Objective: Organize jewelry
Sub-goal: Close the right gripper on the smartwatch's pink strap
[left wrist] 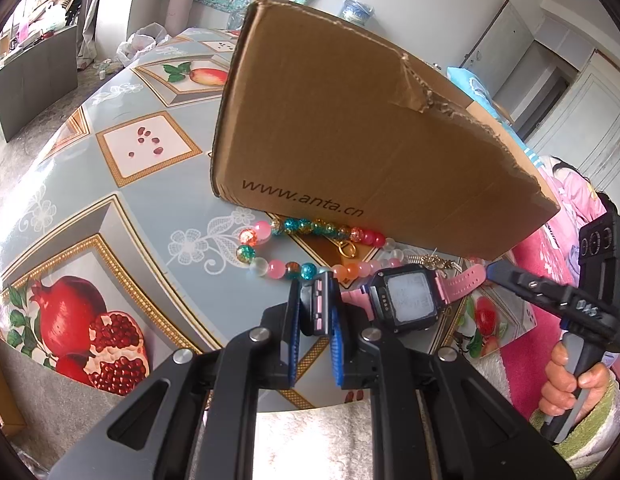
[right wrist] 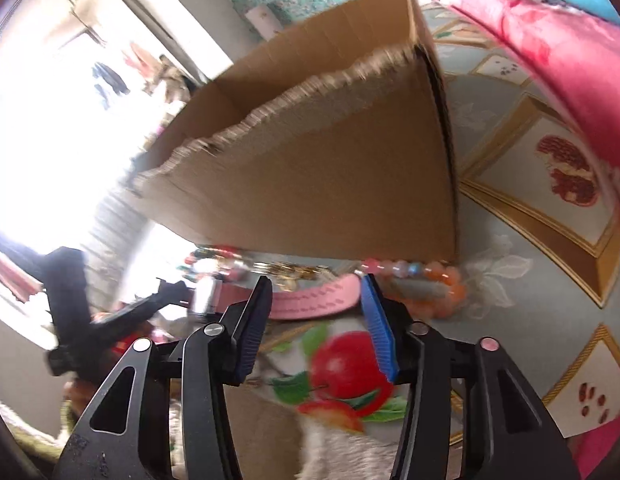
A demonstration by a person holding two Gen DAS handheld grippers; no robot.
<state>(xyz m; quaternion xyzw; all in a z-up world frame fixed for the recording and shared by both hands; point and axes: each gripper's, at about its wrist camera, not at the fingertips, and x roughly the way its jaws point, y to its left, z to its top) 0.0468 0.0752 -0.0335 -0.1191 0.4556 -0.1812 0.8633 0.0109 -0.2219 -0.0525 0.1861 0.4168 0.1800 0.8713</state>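
Observation:
A pink-strapped watch with a black square face (left wrist: 404,298) lies at the table's near edge before a torn cardboard box (left wrist: 350,132). My left gripper (left wrist: 316,304) is shut on one end of the watch's pink strap. A colourful bead necklace (left wrist: 306,228) and a gold clasp (left wrist: 347,249) lie between watch and box. My right gripper (right wrist: 316,304) is open, its jaws on either side of the other pink strap end (right wrist: 314,302); it also shows at the right of the left wrist view (left wrist: 494,270). Orange and pink beads (right wrist: 434,276) lie by its right finger.
The box (right wrist: 310,168) stands on a table with a fruit-print cloth (left wrist: 110,208). A pink blanket (right wrist: 550,52) lies at the right. A grey chair (left wrist: 34,80) stands far left on the floor.

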